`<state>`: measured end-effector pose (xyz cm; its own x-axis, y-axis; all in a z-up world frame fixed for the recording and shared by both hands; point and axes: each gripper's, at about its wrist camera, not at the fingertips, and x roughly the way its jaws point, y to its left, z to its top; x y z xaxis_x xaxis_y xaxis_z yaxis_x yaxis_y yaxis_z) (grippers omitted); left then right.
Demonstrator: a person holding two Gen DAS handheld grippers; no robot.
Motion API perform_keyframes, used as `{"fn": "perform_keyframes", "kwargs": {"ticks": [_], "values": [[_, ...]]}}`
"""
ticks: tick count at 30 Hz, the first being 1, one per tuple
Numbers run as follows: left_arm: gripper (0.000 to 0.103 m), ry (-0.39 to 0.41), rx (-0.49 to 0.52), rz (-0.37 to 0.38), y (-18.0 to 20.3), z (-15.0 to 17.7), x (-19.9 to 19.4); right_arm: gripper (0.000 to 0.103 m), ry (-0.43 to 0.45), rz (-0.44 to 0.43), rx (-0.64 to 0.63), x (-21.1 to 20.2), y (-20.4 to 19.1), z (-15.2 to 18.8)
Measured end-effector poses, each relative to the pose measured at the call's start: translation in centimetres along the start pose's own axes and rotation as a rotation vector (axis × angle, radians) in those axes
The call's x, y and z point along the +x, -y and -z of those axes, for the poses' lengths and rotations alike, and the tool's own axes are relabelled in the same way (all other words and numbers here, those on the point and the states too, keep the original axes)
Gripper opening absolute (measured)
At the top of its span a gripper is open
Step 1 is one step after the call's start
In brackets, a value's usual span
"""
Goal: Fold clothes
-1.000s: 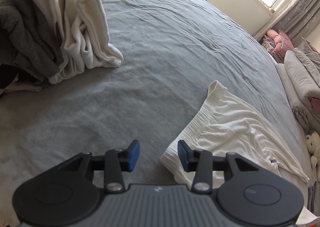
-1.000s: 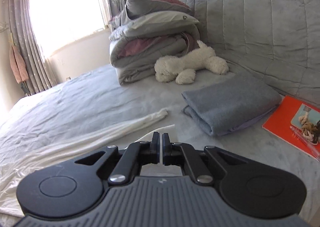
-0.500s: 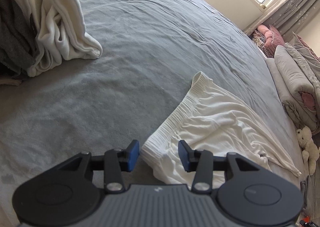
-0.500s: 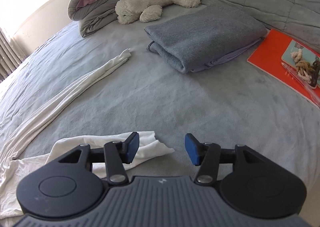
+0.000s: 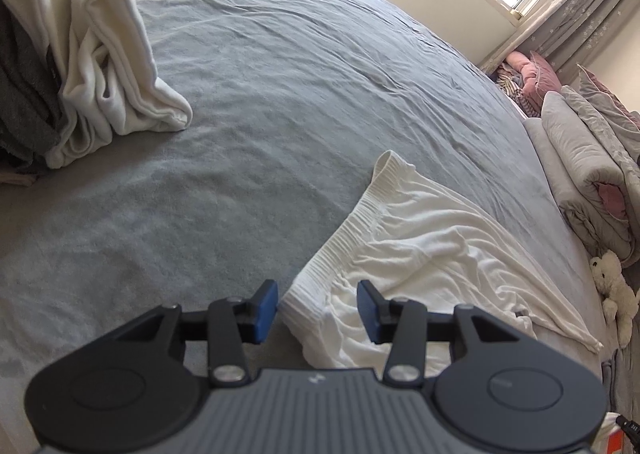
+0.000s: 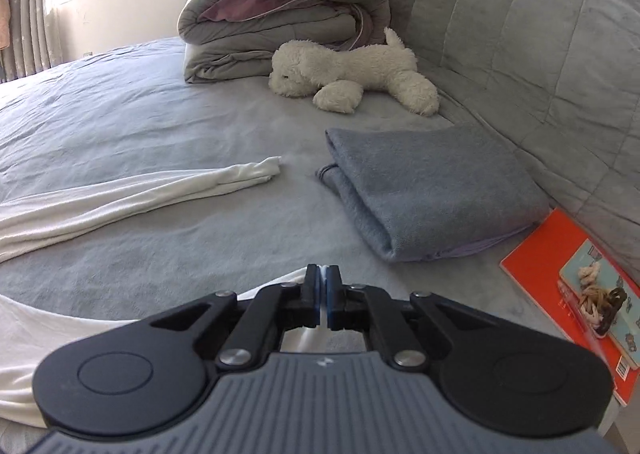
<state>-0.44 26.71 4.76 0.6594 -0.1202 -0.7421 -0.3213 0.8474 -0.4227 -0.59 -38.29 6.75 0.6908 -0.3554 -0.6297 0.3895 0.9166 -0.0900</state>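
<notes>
White trousers lie spread on the grey bed, ribbed waistband toward me. My left gripper is open and hangs low over the waistband's near corner, which lies between the blue pads without being pressed. In the right wrist view one trouser leg stretches across the bed and the other leg's end runs under my right gripper. That gripper is shut, with a sliver of white cloth pinched between its pads.
A heap of white and grey clothes sits at the far left. A folded grey-blue cloth, a plush dog, stacked duvets and an orange book lie along the padded headboard.
My right gripper opened over the near trouser leg's end, then shut on it. The left gripper drifted over the waistband corner, which now lies between its fingers.
</notes>
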Motion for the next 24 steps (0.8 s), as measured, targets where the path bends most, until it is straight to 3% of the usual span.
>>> {"fn": "perform_keyframes", "kwargs": {"ticks": [6, 11, 14, 16, 24], "values": [[0.045, 0.013, 0.015, -0.015, 0.6, 0.1, 0.3, 0.003, -0.069, 0.012, -0.074, 3.5, -1.4, -0.5], [0.045, 0.008, 0.032, -0.018, 1.0, 0.3, 0.6, 0.008, -0.096, 0.023, -0.023, 3.7, -1.1, -0.6], [0.045, 0.011, 0.024, -0.014, 0.8, 0.2, 0.4, 0.021, -0.103, 0.036, 0.027, 3.1, -0.4, -0.7], [0.047, 0.013, 0.011, -0.013, 0.5, 0.1, 0.3, 0.057, -0.083, 0.020, 0.103, 1.4, 0.9, -0.5], [0.050, 0.003, 0.000, 0.004, 0.7, 0.2, 0.3, 0.058, -0.226, -0.081, 0.228, 1.8, 1.7, 2.0]]}}
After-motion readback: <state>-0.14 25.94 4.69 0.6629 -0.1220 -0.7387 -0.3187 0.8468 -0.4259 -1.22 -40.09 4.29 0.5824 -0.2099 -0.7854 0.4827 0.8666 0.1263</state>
